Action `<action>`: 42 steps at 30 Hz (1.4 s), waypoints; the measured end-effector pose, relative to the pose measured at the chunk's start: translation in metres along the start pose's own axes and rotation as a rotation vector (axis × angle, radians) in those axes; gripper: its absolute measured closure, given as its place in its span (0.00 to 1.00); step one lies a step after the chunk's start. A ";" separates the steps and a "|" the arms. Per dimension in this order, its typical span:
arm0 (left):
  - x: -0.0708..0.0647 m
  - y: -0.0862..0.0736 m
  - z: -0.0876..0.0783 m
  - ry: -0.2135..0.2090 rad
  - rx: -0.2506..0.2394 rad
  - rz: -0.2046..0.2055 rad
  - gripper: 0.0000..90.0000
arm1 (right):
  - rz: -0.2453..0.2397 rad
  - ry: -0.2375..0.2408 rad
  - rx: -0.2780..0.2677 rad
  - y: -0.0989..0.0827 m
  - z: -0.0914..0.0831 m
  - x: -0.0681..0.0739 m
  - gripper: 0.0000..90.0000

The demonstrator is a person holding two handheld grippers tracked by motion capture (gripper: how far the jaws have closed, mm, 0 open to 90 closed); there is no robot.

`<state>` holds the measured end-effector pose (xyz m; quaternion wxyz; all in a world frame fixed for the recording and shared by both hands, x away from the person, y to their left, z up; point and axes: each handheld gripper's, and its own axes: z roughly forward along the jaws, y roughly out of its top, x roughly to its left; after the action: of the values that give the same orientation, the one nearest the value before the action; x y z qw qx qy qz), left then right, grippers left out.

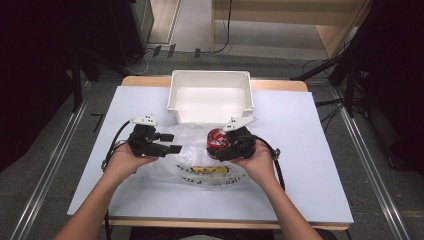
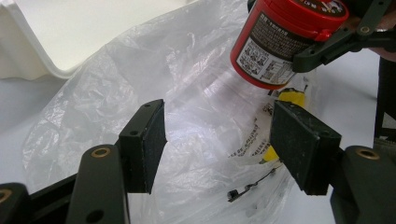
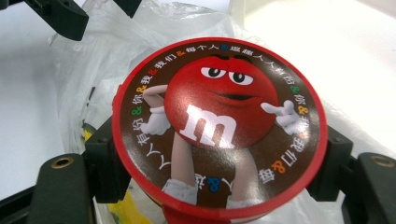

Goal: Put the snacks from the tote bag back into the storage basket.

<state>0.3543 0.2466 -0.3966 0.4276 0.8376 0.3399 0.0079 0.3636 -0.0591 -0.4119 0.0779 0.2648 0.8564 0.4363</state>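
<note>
Plastic bag (image 1: 200, 160) is lying crumpled on the bench (image 1: 300, 165), holding a yellow packet (image 1: 209, 171). Right tongs (image 1: 224, 150) are clamping the red candy jar (image 1: 216, 139) just above the bag; left tongs (image 1: 172, 142) are hanging released beside it. Beyond, the white bin (image 1: 210, 97) is sitting with nothing visible inside.

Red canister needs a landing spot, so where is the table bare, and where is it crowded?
Bare: the white bin's floor, and the table right of the right gripper, which holds the red canister. Also left of the left gripper. Crowded: the middle, where the plastic bag spreads between both grippers.
</note>
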 end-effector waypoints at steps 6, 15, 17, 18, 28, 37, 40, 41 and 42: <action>0.000 0.000 -0.001 0.000 0.000 0.000 0.42 | -0.025 0.031 0.007 0.004 -0.004 -0.005 0.29; 0.000 -0.001 -0.001 0.011 0.005 -0.002 0.42 | -0.051 0.077 0.014 0.018 -0.004 -0.012 0.29; 0.001 -0.001 -0.001 0.011 0.002 -0.003 0.42 | -0.050 0.078 0.016 0.022 -0.004 -0.014 0.29; 0.001 -0.001 -0.002 0.011 0.005 -0.003 0.42 | -0.050 0.076 0.016 0.025 -0.004 -0.016 0.29; 0.002 -0.002 0.000 0.011 0.008 -0.005 0.42 | -0.051 0.068 -0.002 0.048 -0.009 -0.026 0.29; 0.002 -0.002 0.000 0.017 0.005 -0.005 0.42 | -0.063 0.051 -0.004 0.072 -0.007 -0.036 0.29; 0.002 -0.002 0.000 0.025 0.009 -0.004 0.42 | -0.055 0.044 -0.015 0.078 -0.004 -0.040 0.29; 0.003 -0.002 -0.001 0.026 0.011 -0.003 0.42 | -0.054 0.043 -0.016 0.080 -0.003 -0.041 0.29; 0.003 -0.002 -0.001 0.026 0.011 -0.003 0.42 | -0.053 0.039 -0.014 0.082 -0.002 -0.042 0.29</action>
<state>0.3550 0.2493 -0.3984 0.4186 0.8392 0.3469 0.0163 0.4301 -0.0432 -0.3506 0.0745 0.2330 0.8615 0.4449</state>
